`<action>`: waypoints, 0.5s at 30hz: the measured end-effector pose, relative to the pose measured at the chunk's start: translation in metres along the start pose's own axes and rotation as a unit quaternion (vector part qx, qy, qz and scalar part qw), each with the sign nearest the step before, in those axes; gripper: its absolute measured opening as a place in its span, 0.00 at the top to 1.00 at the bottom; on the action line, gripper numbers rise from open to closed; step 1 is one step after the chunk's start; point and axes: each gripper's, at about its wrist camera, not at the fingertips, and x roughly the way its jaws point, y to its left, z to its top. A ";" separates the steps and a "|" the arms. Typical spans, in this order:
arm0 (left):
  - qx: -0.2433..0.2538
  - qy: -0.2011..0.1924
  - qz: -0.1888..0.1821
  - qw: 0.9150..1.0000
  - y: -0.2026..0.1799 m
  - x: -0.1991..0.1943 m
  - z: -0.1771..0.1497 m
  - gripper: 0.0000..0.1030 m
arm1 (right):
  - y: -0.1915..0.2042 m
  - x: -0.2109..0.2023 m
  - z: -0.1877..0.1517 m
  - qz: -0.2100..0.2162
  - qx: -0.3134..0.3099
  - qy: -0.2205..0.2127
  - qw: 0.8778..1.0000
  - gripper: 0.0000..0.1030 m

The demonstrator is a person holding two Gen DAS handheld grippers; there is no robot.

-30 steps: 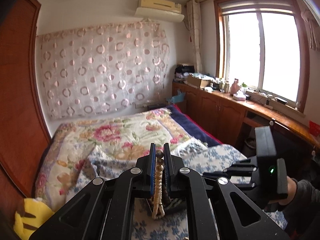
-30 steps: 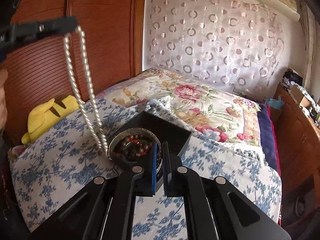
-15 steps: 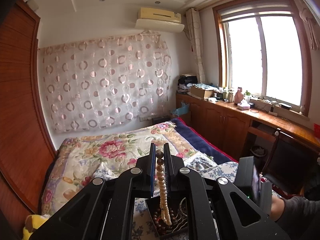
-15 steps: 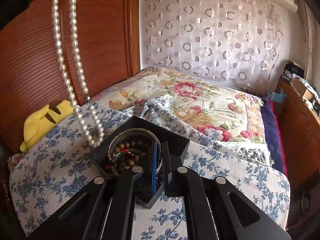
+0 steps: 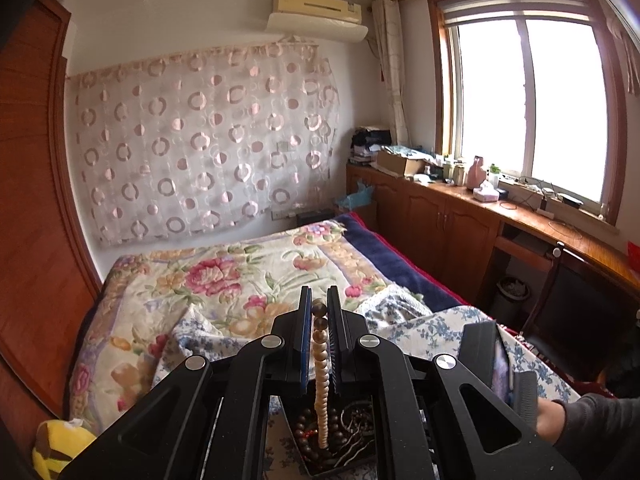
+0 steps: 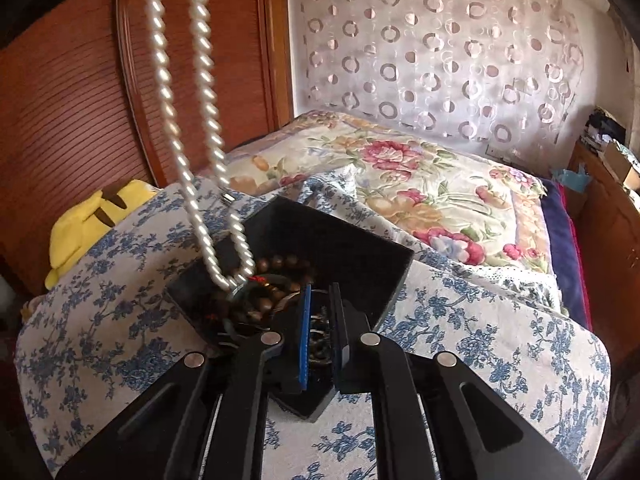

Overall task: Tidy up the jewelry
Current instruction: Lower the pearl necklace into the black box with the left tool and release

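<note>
A black box (image 6: pixel 344 248) sits on a blue-flowered white cloth (image 6: pixel 480 344) spread over the near end of the bed (image 5: pixel 224 280), with a padded quilt (image 6: pixel 420 184) in pink and orange blooms beyond it. Dark wooden beads (image 6: pixel 280 264) and thin metal pieces fill the box. The left claw (image 5: pixel 319 312) is pinched narrow on a pearl necklace (image 6: pixel 192 120); its round, glossy beads hang in a double strand down to the box's left edge. The right claw (image 6: pixel 320 320) hovers over the box with its jaws opening, nothing gripped between them. A yellow plush toy (image 6: pixel 92 216) lies at the left by a ribbed wooden wardrobe (image 6: pixel 72 112). A circle-patterned curtain (image 5: pixel 200 148) covers the far wall. No writing is readable.
</note>
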 end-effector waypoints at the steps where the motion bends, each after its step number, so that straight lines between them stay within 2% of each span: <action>1: -0.001 0.003 -0.001 1.000 0.001 0.003 -0.001 0.93 | 0.001 -0.003 0.000 0.001 -0.002 -0.003 1.000 0.90; 7: -0.006 0.011 -0.006 1.000 0.005 0.018 -0.005 0.93 | -0.002 -0.025 -0.004 -0.012 -0.002 -0.021 1.000 0.90; 15: -0.007 0.016 -0.005 1.000 0.004 0.030 -0.005 0.93 | -0.015 -0.034 -0.015 -0.026 0.015 -0.020 0.999 0.90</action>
